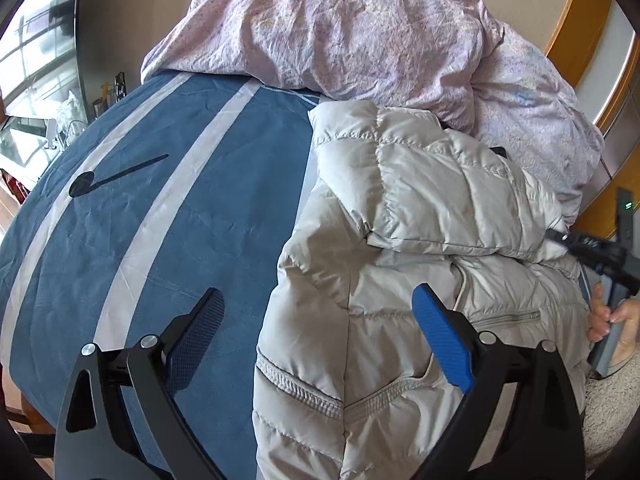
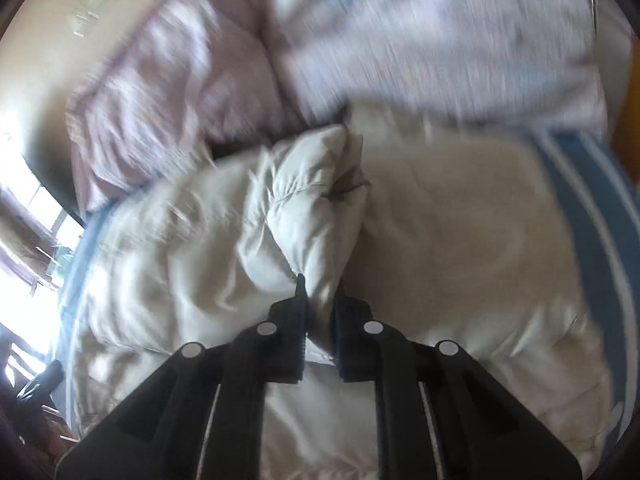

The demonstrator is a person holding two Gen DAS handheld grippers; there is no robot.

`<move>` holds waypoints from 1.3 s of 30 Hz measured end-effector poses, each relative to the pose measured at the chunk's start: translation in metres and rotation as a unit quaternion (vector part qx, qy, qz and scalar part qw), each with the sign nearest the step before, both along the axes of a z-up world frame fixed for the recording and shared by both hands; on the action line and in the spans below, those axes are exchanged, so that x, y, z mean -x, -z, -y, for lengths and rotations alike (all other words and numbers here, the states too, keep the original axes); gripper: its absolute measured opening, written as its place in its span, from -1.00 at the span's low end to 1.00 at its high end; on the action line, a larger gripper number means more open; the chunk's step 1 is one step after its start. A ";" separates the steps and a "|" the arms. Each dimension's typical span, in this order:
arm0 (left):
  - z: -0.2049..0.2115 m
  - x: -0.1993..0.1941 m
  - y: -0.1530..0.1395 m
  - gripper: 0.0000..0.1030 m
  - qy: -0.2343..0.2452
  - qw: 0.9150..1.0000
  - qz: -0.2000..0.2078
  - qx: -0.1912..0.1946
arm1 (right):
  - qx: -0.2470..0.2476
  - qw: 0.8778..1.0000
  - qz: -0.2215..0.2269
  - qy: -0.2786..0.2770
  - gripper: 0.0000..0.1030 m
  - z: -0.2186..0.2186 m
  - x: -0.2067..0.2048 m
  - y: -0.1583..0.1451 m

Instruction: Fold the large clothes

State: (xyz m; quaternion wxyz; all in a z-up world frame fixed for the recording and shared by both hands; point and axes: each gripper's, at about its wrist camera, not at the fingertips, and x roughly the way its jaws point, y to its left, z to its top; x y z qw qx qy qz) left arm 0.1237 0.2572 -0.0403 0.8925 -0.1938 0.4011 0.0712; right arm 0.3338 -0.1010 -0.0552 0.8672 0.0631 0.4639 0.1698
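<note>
From my left wrist view, starting at nine o'clock, the blue bedsheet (image 1: 168, 240) with its pale stripes fills that side, bare under my left gripper (image 1: 318, 332), whose jaws stand wide apart with nothing pressed between them; the left finger hangs over sheet, the right finger over the jacket. Moving toward three o'clock, the puffer jacket (image 1: 400, 280) lies partly folded on the bed, a quilted flap doubled over its upper part, its long axis running roughly from six o'clock up to twelve. Behind it at twelve o'clock sits the crumpled pink duvet (image 1: 340, 28). At three o'clock the person's hand (image 1: 612, 316) holds the other tool at the jacket's far edge. In the blurred right wrist view, my right gripper (image 2: 320, 312) is pinched onto a raised ridge of the puffer jacket (image 2: 304, 208), which runs away from the jaws toward twelve o'clock. I judge the right hand is the one engaged and the left, just beside the near edge, is nearer the hem for a matching pinch. I can read no brand, label or writing anywhere.
</note>
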 end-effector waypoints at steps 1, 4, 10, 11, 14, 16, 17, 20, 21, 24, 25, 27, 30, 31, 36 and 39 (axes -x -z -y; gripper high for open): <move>0.000 0.000 0.000 0.86 0.002 1.000 0.001 -0.002 | -0.002 1.000 0.004 -0.001 -0.77 0.001 0.001 -0.001; 0.000 0.000 -0.001 0.86 0.004 1.000 0.002 -0.011 | 0.002 1.000 -0.004 -0.003 -0.74 0.002 0.002 -0.001; 0.001 -0.001 0.001 0.86 0.007 1.000 -0.005 -0.022 | 0.014 0.998 0.051 0.044 -0.16 0.013 0.009 -0.023; 0.001 -0.001 0.002 0.86 0.007 1.000 -0.007 -0.025 | 0.007 0.997 0.060 0.041 -0.16 0.014 0.010 -0.026; 0.002 -0.003 0.004 0.86 0.011 1.000 -0.011 -0.025 | -0.014 0.997 0.071 0.014 -0.31 0.011 0.020 -0.035; 0.003 -0.004 0.004 0.86 0.014 1.000 -0.012 -0.023 | -0.028 0.997 0.074 -0.010 -0.40 0.007 0.025 -0.037; 0.003 -0.004 0.004 0.86 0.015 1.000 -0.011 -0.022 | -0.029 0.997 0.075 -0.020 -0.40 0.003 0.026 -0.037; 0.005 -0.004 0.004 0.86 0.018 1.000 -0.012 -0.020 | -0.010 0.997 0.060 -0.043 -0.41 -0.008 0.027 -0.031; 0.005 -0.004 0.004 0.86 0.019 1.000 -0.012 -0.020 | -0.001 0.998 0.044 -0.044 -0.41 -0.011 0.021 -0.024; 0.004 -0.005 0.006 0.86 0.017 1.000 -0.016 -0.015 | 0.017 0.999 -0.020 -0.029 -0.50 -0.016 -0.001 0.003; 0.003 -0.005 0.007 0.86 0.017 1.000 -0.016 -0.011 | 0.013 0.999 -0.036 -0.026 -0.50 -0.016 -0.006 0.010; 0.001 -0.005 0.008 0.86 0.016 1.000 -0.018 -0.007 | 0.008 0.999 -0.048 -0.023 -0.50 -0.015 -0.010 0.015; -0.001 -0.004 0.010 0.86 0.015 1.000 -0.019 -0.004 | 0.004 0.998 -0.061 -0.021 -0.50 -0.014 -0.015 0.018; -0.002 -0.004 0.011 0.86 0.015 1.000 -0.020 -0.002 | 0.000 0.998 -0.065 -0.021 -0.50 -0.014 -0.018 0.020; -0.008 -0.002 0.017 0.86 0.017 0.999 -0.021 0.030 | -0.034 0.995 -0.087 -0.018 -0.49 -0.006 -0.027 0.030; -0.014 0.005 0.021 0.86 0.009 0.998 -0.022 0.051 | -0.054 0.993 -0.105 -0.021 -0.50 0.000 -0.032 0.030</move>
